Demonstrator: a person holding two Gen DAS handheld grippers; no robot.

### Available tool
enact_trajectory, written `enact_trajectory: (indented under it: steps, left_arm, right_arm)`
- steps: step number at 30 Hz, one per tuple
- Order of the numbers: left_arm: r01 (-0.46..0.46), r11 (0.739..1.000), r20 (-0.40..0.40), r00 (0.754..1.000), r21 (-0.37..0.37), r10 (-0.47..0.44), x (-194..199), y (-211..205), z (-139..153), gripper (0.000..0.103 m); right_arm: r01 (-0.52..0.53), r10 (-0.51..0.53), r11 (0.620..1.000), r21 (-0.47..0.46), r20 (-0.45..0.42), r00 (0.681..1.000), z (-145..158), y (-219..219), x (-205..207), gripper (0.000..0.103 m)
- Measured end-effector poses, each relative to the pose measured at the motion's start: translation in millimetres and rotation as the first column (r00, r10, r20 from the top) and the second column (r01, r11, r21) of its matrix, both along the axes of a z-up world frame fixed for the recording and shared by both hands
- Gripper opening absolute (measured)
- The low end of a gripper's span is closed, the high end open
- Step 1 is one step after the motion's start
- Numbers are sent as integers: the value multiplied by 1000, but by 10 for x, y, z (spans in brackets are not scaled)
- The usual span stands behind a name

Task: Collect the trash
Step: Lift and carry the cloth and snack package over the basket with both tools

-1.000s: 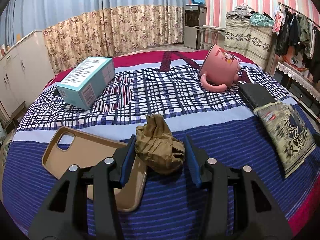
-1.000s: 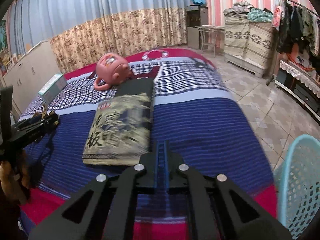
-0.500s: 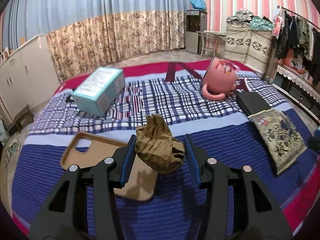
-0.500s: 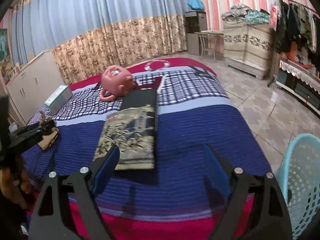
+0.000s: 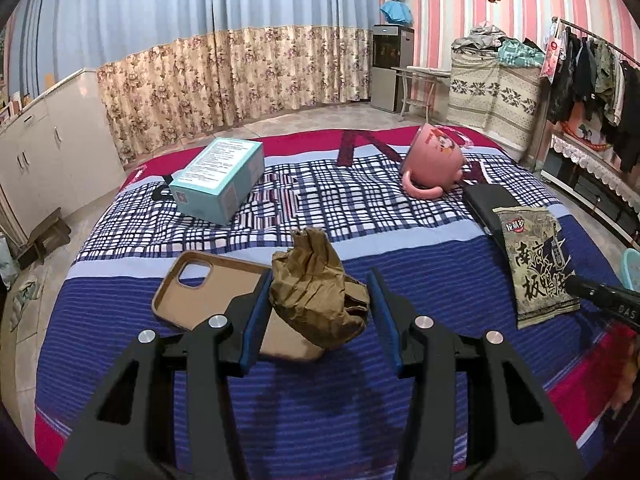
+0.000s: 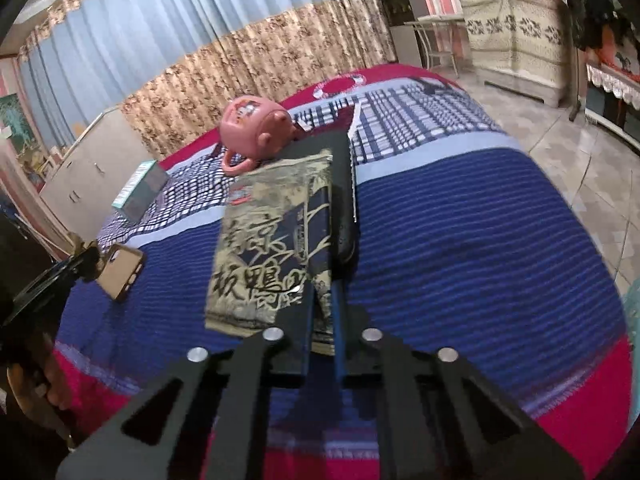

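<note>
My left gripper (image 5: pixel 319 278) is shut on a crumpled brown paper wad (image 5: pixel 316 296) and holds it above the striped blue bed cover (image 5: pixel 440 280). A flat snack packet (image 6: pixel 272 248) with large dark characters lies on the bed, partly on a black case (image 6: pixel 344 200). My right gripper (image 6: pixel 323 294) is shut on that packet's near edge, low over the bed's front. In the left wrist view the packet (image 5: pixel 536 264) lies at the right, with the right gripper's tip (image 5: pixel 600 294) at its near corner.
A tan phone case (image 5: pixel 208 292) lies under and left of the held wad. A teal box (image 5: pixel 220 176) and a tipped pink mug (image 5: pixel 436 160) sit farther back on the checked part. A pale teal basket (image 6: pixel 634 308) stands on the floor at the right.
My left gripper rose and drew back with the paper wad. My right gripper opened wide, dropped toward the snack packet and closed on its near edge.
</note>
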State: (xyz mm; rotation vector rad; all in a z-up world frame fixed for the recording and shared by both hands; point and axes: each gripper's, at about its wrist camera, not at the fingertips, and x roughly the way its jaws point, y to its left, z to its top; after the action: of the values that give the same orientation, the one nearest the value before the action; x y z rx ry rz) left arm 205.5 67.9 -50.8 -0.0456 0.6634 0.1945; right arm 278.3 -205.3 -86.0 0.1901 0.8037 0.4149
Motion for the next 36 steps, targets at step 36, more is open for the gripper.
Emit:
enact_trajectory:
  steps: [36]
  left_arm:
    - [285,959,179,943,2,-280,-31,-1791,551,46]
  right_arm:
    - [503,-428,858,-99,403,809,947,-2052,-1363,3]
